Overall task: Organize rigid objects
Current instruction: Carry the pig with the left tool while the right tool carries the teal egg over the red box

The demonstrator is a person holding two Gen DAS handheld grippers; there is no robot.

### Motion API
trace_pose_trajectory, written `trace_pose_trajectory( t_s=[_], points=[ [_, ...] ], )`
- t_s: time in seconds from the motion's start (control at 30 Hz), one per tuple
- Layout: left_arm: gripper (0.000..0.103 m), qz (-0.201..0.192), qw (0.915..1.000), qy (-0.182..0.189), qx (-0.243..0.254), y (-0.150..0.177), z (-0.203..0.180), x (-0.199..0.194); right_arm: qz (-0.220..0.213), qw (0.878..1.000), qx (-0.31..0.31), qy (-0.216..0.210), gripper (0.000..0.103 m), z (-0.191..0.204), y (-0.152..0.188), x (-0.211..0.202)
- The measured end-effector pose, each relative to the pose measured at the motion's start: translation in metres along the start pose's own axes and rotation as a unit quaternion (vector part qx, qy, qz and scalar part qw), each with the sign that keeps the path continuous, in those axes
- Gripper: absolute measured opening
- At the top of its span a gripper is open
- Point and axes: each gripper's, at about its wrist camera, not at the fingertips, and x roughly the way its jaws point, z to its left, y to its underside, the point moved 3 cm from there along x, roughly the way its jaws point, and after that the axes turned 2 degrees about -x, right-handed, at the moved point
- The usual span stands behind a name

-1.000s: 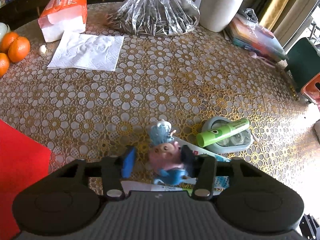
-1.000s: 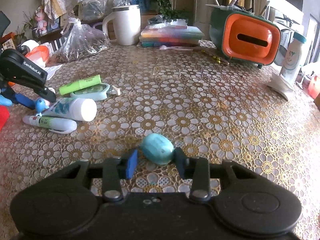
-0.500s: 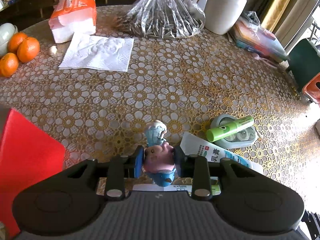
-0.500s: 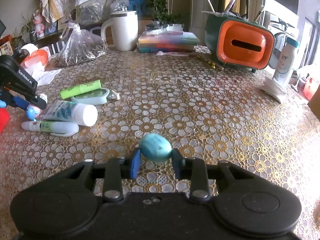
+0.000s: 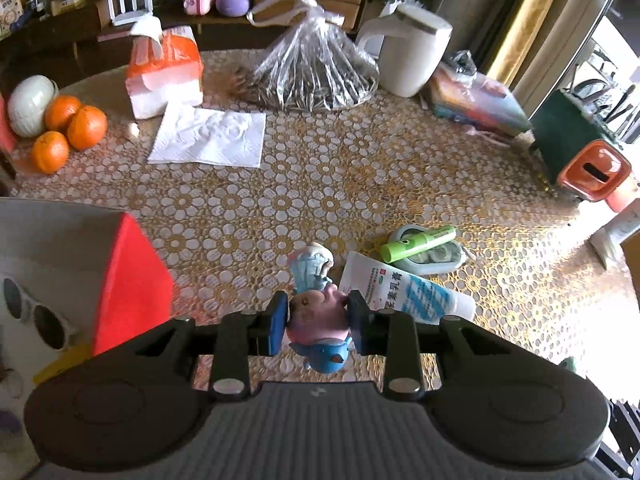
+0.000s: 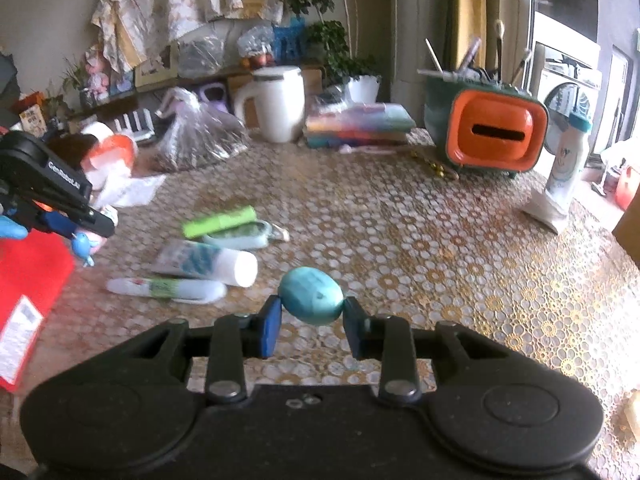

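Left claw (image 5: 318,316) clamped on pig figurine (image 5: 316,312), right claw (image 6: 309,320) clamped on teal egg (image 6: 311,295), both above the bench (image 5: 320,184), tubes beyond.

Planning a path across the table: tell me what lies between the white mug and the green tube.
Left wrist view: only bare patterned tablecloth lies between the mug and the green tube. The seed bag sits off to the mug's side.
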Motion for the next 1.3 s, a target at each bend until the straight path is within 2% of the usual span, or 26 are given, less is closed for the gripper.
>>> trace_pose_trajectory(
  t_s=[0.53, 0.87, 1.3],
  points=[
    [0.032, -0.021, 0.9992, 0.033, -0.012, 0.035, 0.059, -0.095, -0.035, 0.997, -0.021, -0.068, 0.033, 0.075, -0.020, -0.068],
    [0.032, -0.041, 0.9989, 0.012, -0.021, 0.051, 0.117, -0.132, -0.040, 0.991, -0.047, -0.115, 0.033, 0.137, -0.029, -0.089],
    [0.032, -0.052, 0.9977, -0.030, -0.031, 0.066, 0.194, -0.154, -0.022, 0.980, -0.105, -0.166, 0.033, 0.229, -0.029, -0.085]
  ],
)
